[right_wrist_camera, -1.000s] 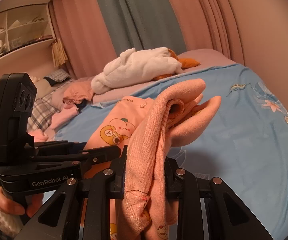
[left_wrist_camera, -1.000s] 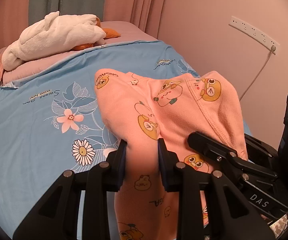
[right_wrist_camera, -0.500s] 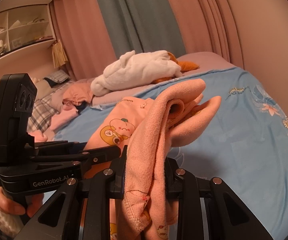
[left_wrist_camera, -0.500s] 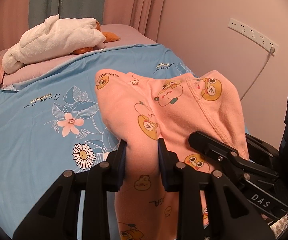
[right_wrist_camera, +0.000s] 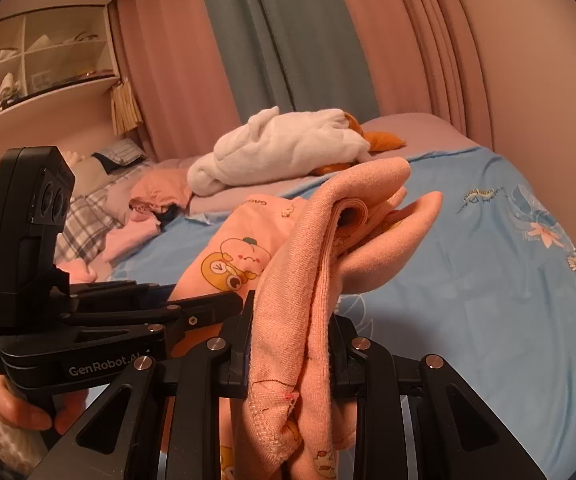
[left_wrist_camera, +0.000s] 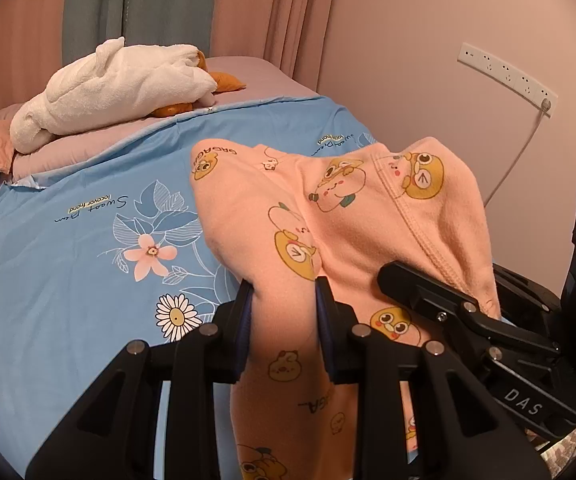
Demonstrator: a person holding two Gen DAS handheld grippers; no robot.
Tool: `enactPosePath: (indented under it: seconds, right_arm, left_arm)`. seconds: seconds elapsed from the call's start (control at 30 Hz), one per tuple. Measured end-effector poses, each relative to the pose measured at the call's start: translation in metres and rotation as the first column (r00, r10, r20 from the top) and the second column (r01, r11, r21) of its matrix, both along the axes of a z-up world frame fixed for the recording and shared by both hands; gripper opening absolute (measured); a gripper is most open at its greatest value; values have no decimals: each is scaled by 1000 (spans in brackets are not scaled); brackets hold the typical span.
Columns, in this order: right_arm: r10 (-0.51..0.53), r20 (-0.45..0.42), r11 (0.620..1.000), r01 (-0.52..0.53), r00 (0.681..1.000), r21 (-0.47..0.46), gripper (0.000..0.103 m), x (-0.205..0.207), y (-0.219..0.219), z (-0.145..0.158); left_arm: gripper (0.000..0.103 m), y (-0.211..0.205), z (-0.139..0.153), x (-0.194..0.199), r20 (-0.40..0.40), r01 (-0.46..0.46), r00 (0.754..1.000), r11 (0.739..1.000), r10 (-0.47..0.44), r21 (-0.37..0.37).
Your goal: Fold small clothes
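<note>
- L gripper (left_wrist_camera: 284,304): jaws closed on garment (left_wrist_camera: 327,216), same grip as 1 s ago.
- R gripper (right_wrist_camera: 291,320): jaws clamped on bunched edge of garment, no change.
- Garment held up over bed (left_wrist_camera: 68,248), stretched btwn both grippers, shape same as before.
- Only diff: view shifted a bit; white plush (left_wrist_camera: 116,84) sits slightly lower in L view, higher in R view.

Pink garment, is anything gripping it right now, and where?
Both grippers are shut on the pink printed garment: the left gripper pinches a fold of its printed fabric, the right gripper a bunched stitched edge.
</note>
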State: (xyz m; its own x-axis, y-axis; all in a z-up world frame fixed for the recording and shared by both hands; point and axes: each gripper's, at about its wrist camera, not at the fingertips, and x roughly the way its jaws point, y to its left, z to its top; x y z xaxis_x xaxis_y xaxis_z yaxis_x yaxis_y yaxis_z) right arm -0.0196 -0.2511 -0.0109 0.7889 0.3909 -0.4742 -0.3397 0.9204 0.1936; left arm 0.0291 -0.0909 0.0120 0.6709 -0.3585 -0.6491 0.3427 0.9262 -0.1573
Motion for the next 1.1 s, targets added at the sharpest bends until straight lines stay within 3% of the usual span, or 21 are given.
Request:
enactPosePath:
  seconds: [1.1]
  right_arm:
    - [-19, 33, 1000, 19, 999, -16, 28, 18, -7, 10]
  left_arm:
    - [29, -8, 8, 26, 23, 31, 999, 999, -32, 21]
